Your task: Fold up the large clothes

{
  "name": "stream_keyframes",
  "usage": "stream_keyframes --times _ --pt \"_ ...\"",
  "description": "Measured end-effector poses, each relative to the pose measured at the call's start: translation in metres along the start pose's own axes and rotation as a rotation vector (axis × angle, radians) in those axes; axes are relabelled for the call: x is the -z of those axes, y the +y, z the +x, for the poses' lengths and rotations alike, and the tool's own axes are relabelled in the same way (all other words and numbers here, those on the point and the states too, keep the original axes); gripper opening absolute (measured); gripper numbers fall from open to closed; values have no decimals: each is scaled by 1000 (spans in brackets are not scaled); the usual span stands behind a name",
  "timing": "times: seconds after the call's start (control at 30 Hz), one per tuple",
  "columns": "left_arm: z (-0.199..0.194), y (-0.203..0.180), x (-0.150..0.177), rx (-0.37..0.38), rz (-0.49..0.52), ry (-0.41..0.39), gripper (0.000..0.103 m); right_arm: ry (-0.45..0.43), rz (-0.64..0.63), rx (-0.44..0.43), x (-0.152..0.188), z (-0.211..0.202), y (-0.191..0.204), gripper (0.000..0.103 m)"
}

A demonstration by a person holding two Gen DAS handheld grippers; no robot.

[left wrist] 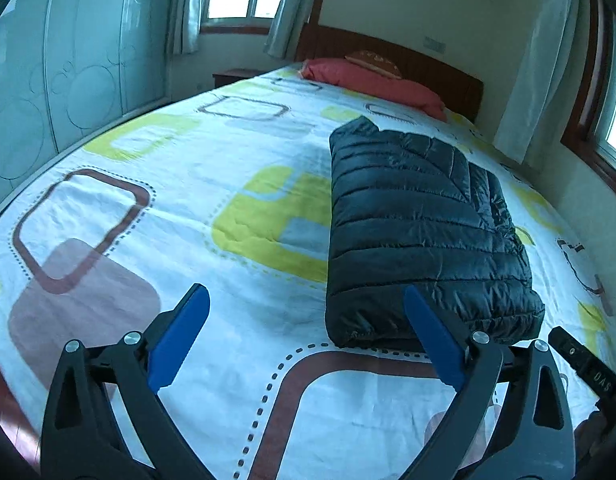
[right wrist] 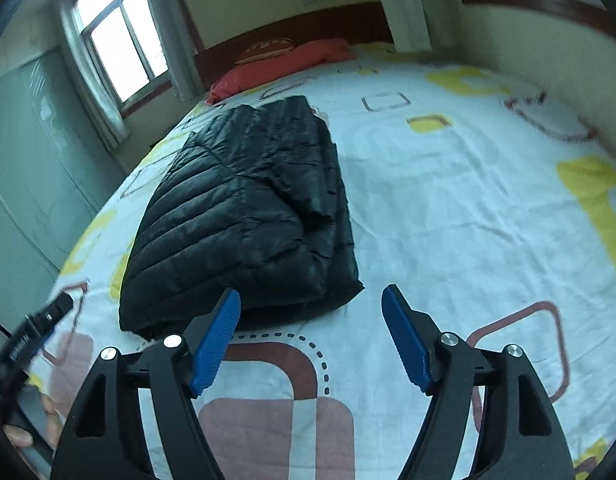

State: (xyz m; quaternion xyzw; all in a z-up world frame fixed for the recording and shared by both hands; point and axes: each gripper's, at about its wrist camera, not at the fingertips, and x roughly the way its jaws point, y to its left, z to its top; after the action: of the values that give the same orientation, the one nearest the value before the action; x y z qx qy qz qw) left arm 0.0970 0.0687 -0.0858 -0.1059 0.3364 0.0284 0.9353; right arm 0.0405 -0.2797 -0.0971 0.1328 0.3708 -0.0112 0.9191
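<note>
Left wrist view: the left gripper (left wrist: 305, 312) hangs above the bed sheet (left wrist: 243, 152) with its blue pads (left wrist: 179, 344) spread wide and nothing between them. The black puffer jacket (left wrist: 420, 224) lies folded into a thick rectangular bundle on the sheet, its near short edge just beyond the gripper's right-hand pad, which overlaps the jacket's corner in the picture; whether it touches cannot be told. Beyond the jacket's far end a red pillow (left wrist: 372, 80) rests against the wooden headboard (left wrist: 428, 64). Right of the jacket's near corner, part of the other handheld tool shows. In the right wrist view the right gripper (right wrist: 311, 312) is likewise spread apart and holds nothing, poised over the sheet (right wrist: 448, 208) just short of the jacket (right wrist: 247, 216), whose near right corner points toward the gap. The jacket's upper layer is rumpled toward its right side.
</note>
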Motion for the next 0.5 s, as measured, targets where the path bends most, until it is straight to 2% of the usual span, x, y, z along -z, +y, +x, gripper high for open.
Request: stream_keyframes --times 0.23,0.5 --pt "-30 -10 -4 -40 54 -60 101 -74 -64 36 -5 -29 22 77" --pt "-63 -26 -11 -27 103 -127 101 -153 -98 40 -11 -64 39 78"
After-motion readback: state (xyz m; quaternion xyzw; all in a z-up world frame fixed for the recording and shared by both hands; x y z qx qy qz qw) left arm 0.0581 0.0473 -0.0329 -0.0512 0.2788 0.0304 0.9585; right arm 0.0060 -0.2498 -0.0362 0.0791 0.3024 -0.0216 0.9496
